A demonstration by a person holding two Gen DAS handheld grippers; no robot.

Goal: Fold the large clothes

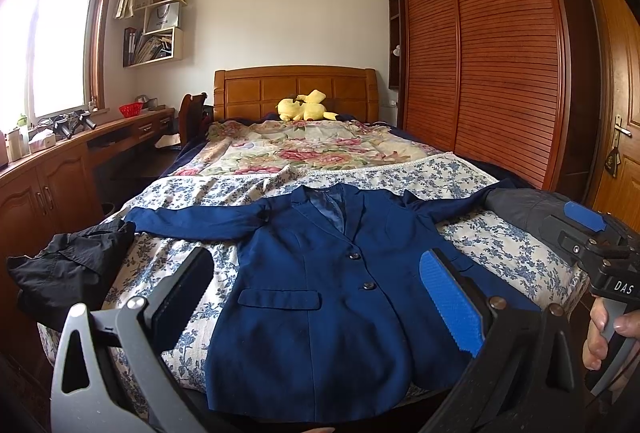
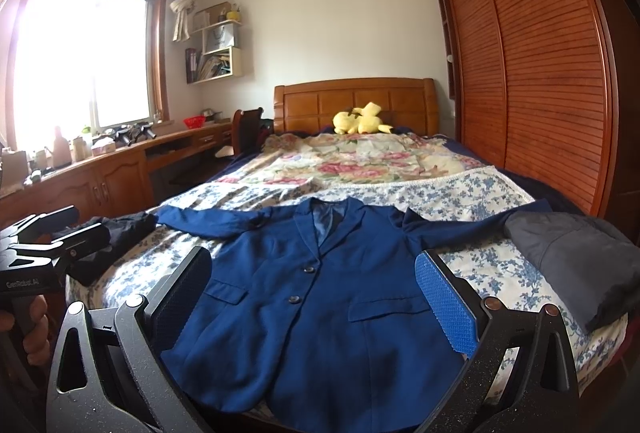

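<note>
Wool-like navy blazer (image 1: 320, 297) with two dark buttons and flap pockets lies flat, face up, on your bed's blue-flowered cotton cover (image 1: 500, 237), sleeves spread to both sides. Your left tongs (image 1: 316, 297) and right tongs (image 2: 312, 297) hover over its lower half, both spread wide, ribbed blue pads bare. A crumpled black garment (image 1: 68, 273) sits by one cuff, a grey padded one (image 2: 580, 261) by the other.
</note>
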